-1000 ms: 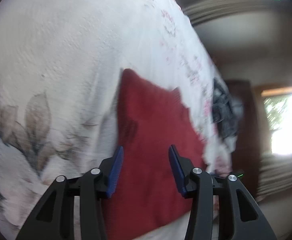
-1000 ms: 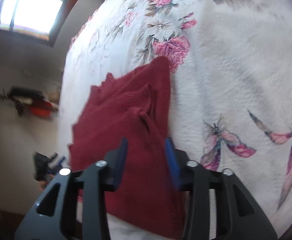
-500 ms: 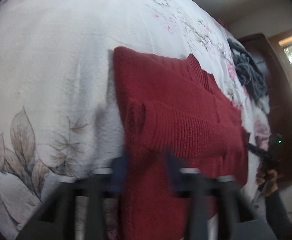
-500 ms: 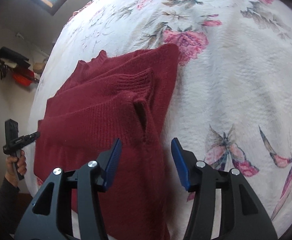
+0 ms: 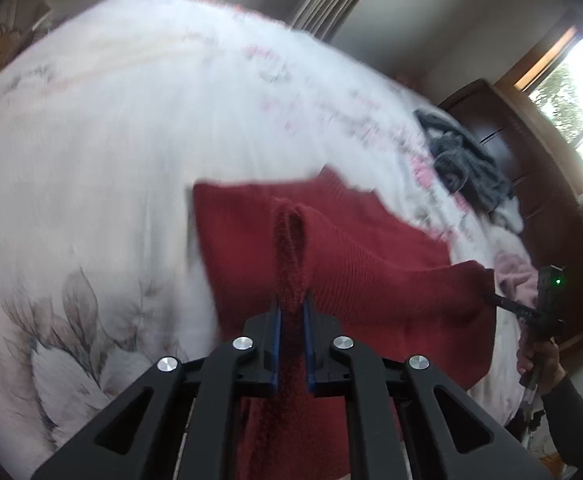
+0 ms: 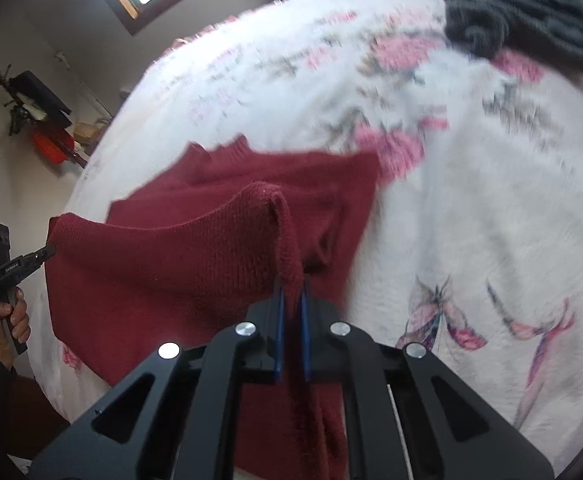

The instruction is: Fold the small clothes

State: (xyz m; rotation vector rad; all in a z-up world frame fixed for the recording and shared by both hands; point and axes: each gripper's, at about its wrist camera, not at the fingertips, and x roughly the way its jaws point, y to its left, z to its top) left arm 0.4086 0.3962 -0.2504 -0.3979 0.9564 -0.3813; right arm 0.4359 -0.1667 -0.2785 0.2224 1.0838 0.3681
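Both grippers, parted 0.5 s ago, now pinch the red sweater (image 5: pixel 355 264): left gripper (image 5: pixel 291 336) and right gripper (image 6: pixel 291 328) apparently lift its hem above the floral bedspread (image 6: pixel 471 208), centre frame.

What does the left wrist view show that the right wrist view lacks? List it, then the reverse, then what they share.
Only the left wrist view: grey leaf prints, a dark wooden cabinet.

Only the right wrist view: pink butterfly prints, a red item on the wall shelf.

Both: the red sweater on the bedspread, each tool shut on a lifted hem fold, and a dark grey garment.
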